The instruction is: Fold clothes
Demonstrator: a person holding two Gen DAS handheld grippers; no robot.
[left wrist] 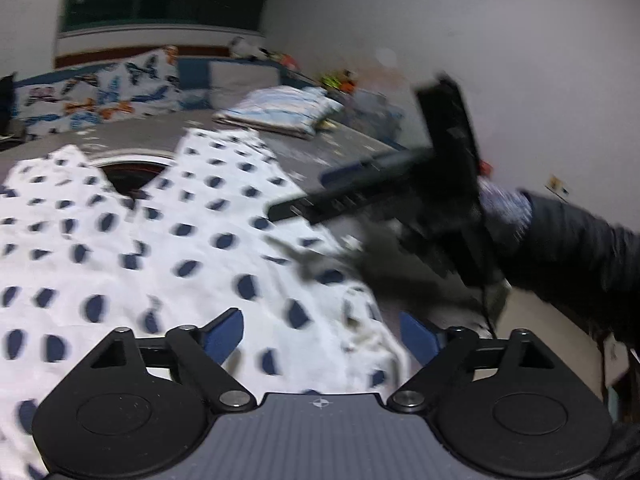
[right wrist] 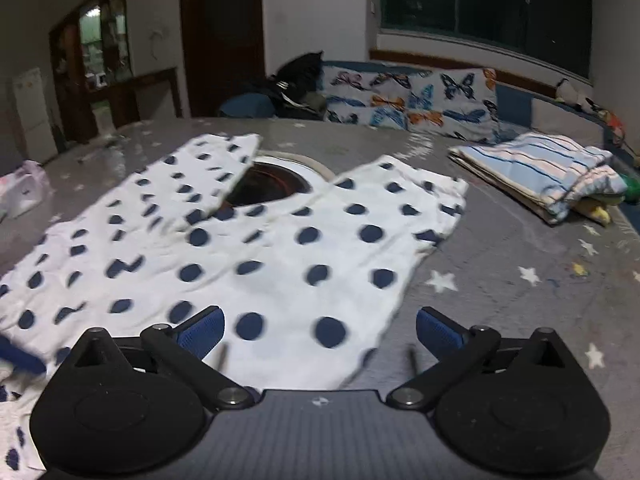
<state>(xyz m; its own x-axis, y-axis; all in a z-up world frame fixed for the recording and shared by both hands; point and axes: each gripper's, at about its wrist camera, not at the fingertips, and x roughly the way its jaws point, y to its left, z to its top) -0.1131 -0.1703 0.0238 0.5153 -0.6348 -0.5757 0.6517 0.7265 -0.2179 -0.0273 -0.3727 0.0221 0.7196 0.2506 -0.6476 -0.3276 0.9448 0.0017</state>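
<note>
Left tool (left wrist: pixel 322 330) spread | polka-dot garment (left wrist: pixel 160 248) flat | bed (right wrist: pixel 520 280)

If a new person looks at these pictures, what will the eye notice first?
First comes the white garment with dark blue dots, spread flat on the grey star-patterned cover in the middle of both views. Behind it, a butterfly-print pillow leans at the back, and a folded striped blanket lies to the right. Both the left gripper and right gripper are open just above the cloth.

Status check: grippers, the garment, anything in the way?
Left gripper open, right gripper open, neither gripping. Polka-dot garment spread flat, unfolded. Folded striped blanket lies apart, clear of it.
</note>
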